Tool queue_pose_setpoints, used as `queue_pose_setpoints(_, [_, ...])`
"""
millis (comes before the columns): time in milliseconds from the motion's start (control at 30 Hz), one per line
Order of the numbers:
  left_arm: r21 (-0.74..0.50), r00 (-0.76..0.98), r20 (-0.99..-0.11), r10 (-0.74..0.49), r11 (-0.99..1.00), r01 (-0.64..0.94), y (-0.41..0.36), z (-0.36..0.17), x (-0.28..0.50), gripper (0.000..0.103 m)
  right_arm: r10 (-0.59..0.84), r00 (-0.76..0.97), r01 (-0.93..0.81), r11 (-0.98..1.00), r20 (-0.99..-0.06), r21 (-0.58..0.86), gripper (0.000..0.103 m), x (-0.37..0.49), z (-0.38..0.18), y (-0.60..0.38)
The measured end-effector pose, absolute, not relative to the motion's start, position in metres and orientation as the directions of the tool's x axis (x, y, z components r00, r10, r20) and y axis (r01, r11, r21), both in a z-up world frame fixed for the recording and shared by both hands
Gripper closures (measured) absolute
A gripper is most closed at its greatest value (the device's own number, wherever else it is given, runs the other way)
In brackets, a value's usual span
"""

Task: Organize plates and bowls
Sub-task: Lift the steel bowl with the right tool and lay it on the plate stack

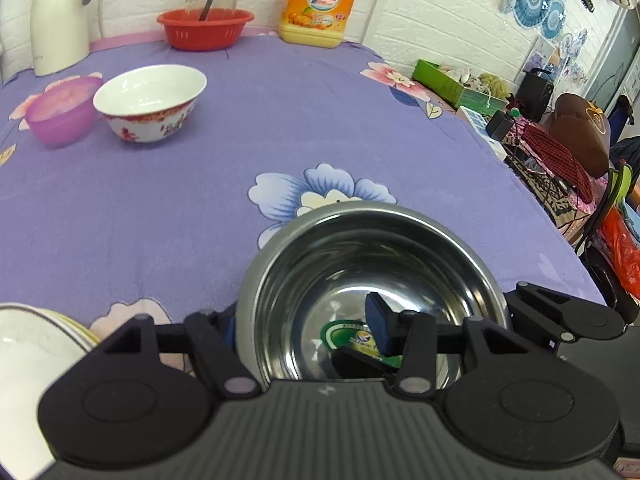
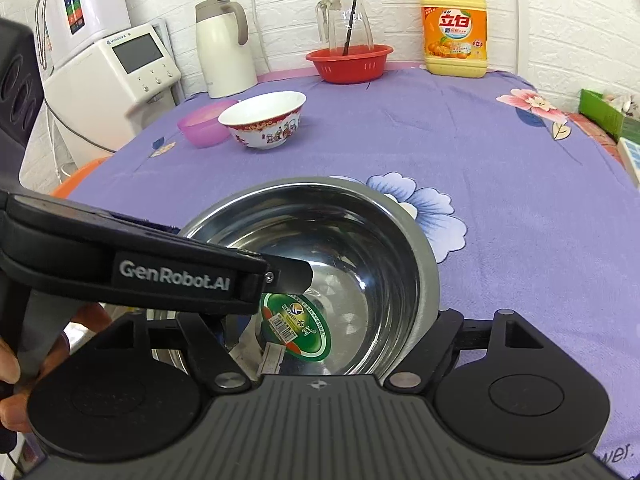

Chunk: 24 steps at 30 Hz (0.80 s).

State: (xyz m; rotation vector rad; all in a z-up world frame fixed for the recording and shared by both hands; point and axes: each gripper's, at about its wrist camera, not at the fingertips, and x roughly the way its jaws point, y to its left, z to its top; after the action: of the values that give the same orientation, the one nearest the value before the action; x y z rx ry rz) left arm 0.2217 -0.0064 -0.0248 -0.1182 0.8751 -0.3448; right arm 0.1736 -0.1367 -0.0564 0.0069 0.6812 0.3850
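A steel bowl point(image 1: 372, 268) with a green sticker inside sits on the purple cloth, close in front of both cameras; it also shows in the right wrist view point(image 2: 340, 248). My left gripper point(image 1: 304, 332) is shut on the bowl's left rim, one finger inside point(image 1: 378, 322), the other outside. My right gripper point(image 2: 320, 332) straddles the bowl's near side; whether its jaws grip the rim is hidden. A white bowl with red pattern point(image 1: 150, 102) point(image 2: 264, 120) and a purple plastic bowl point(image 1: 62, 108) point(image 2: 204, 122) stand at the far left. A white plate stack point(image 1: 24, 352) lies at the left edge.
A red basket point(image 2: 348, 62) with a glass jug point(image 2: 346, 16), a yellow detergent bottle point(image 2: 454, 28) and a white thermos point(image 2: 224, 44) line the back wall. A water dispenser point(image 2: 116, 76) stands left of the table. Clutter point(image 1: 560, 128) sits beyond the right edge.
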Motion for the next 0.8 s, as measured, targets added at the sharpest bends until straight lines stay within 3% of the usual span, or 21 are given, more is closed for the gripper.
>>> queue_pose_setpoints(100, [-0.248, 0.580, -0.739, -0.343, 0.939, 0.241, -0.004, -0.032, 0.223, 0.055, 0.361, 0.680, -0.353, 0.924, -0.638, 0.147, 0.000, 0.177, -0.062, -0.139])
queue_pose_setpoints(233, [-0.275, 0.588, -0.722, -0.364, 0.931, 0.239, -0.003, -0.031, 0.221, 0.039, 0.370, 0.679, -0.370, 0.918, -0.634, 0.140, 0.000, 0.175, -0.063, -0.140])
queue_pose_setpoints(400, [-0.281, 0.639, -0.677, -0.366, 0.930, 0.235, 0.007, -0.013, 0.216, 0.030, 0.397, 0.686, -0.365, 0.913, -0.609, 0.184, 0.000, 0.170, -0.054, -0.151])
queue_pose_setpoints(633, [-0.233, 0.723, -0.622, -0.300, 0.953, 0.195, 0.023, 0.015, 0.213, 0.030, 0.388, 0.753, -0.353, 0.920, -0.531, 0.172, 0.000, 0.166, -0.028, -0.166])
queue_pose_setpoints(800, [-0.233, 0.739, -0.607, -0.292, 0.955, 0.186, 0.032, 0.025, 0.218, 0.029, 0.391, 0.753, -0.368, 0.917, -0.529, 0.154, 0.000, 0.182, -0.019, -0.162])
